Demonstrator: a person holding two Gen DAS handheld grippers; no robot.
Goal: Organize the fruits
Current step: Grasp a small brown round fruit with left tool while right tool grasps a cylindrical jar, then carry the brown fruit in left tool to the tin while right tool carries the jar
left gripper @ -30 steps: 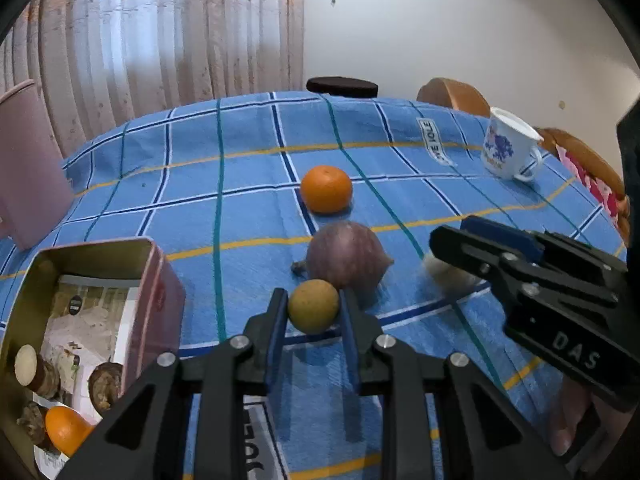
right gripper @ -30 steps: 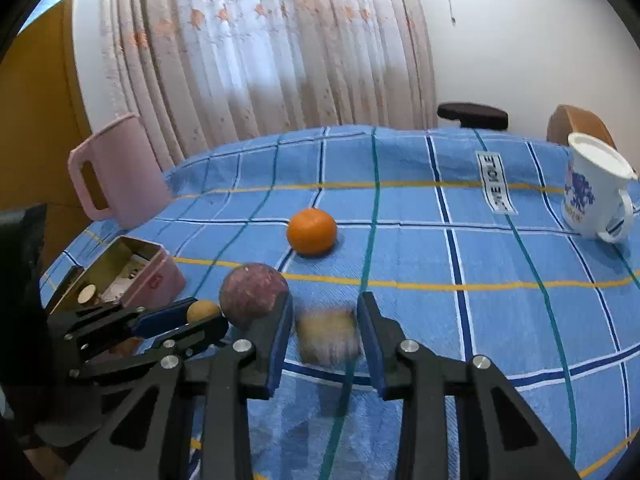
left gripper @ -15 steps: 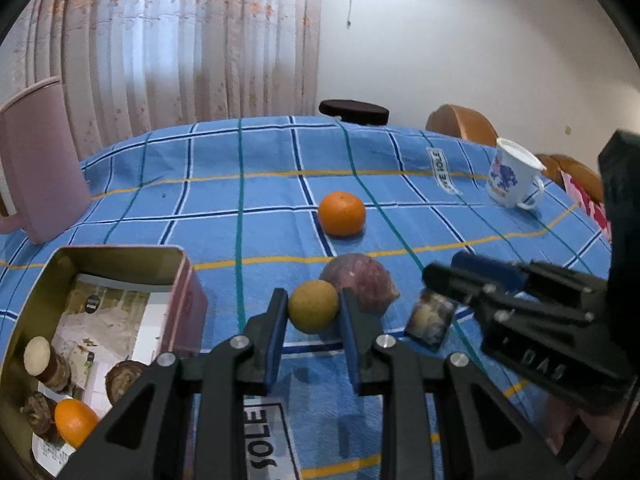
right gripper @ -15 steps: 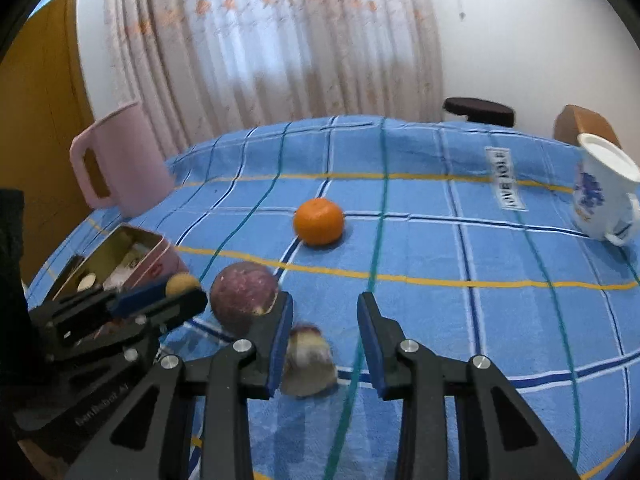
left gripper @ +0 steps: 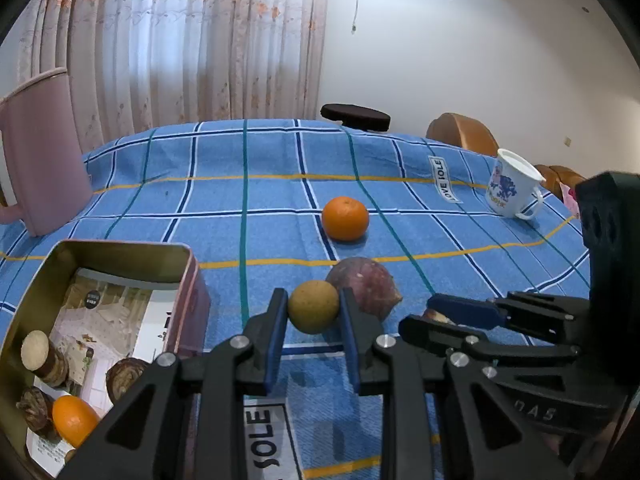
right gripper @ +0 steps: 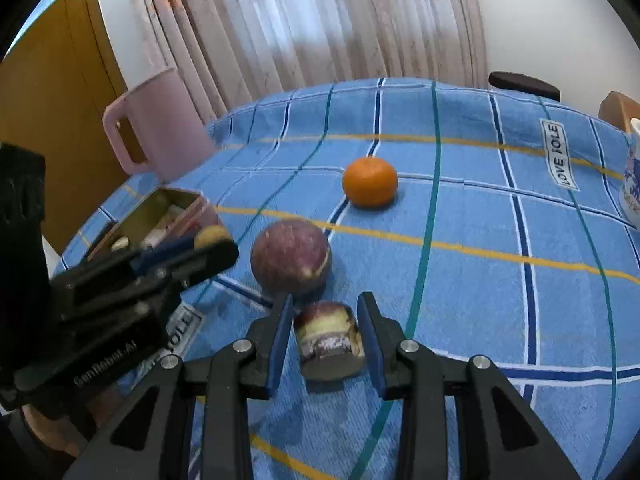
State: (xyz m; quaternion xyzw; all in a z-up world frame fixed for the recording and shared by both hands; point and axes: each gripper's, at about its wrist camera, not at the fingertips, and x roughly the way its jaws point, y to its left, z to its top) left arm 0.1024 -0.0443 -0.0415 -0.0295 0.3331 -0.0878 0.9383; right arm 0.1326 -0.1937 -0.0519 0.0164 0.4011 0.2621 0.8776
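Note:
My left gripper (left gripper: 314, 312) is shut on a small yellow-brown round fruit (left gripper: 313, 306) and holds it above the blue checked cloth, right of an open tin box (left gripper: 120, 252) with several fruits inside. My right gripper (right gripper: 326, 330) has its jaws on both sides of a purple-and-cream fruit piece (right gripper: 330, 338); a small gap shows at each side. A purple round fruit (right gripper: 291, 257) lies just beyond it, also in the left wrist view (left gripper: 364, 286). An orange (left gripper: 345, 218) lies farther back, also in the right wrist view (right gripper: 370, 181).
A pink mug (right gripper: 160, 124) stands at the far left near the tin box (right gripper: 168, 212). A white mug with blue print (left gripper: 512, 188) stands at the right. A dark stool (left gripper: 355, 114) and brown chairs (left gripper: 460, 136) lie beyond the table edge.
Both grippers have risen and drawn back. The right gripper's jaws now bracket the purple-and-cream piece, which had slipped left and tilted. The left still holds the yellow-brown fruit.

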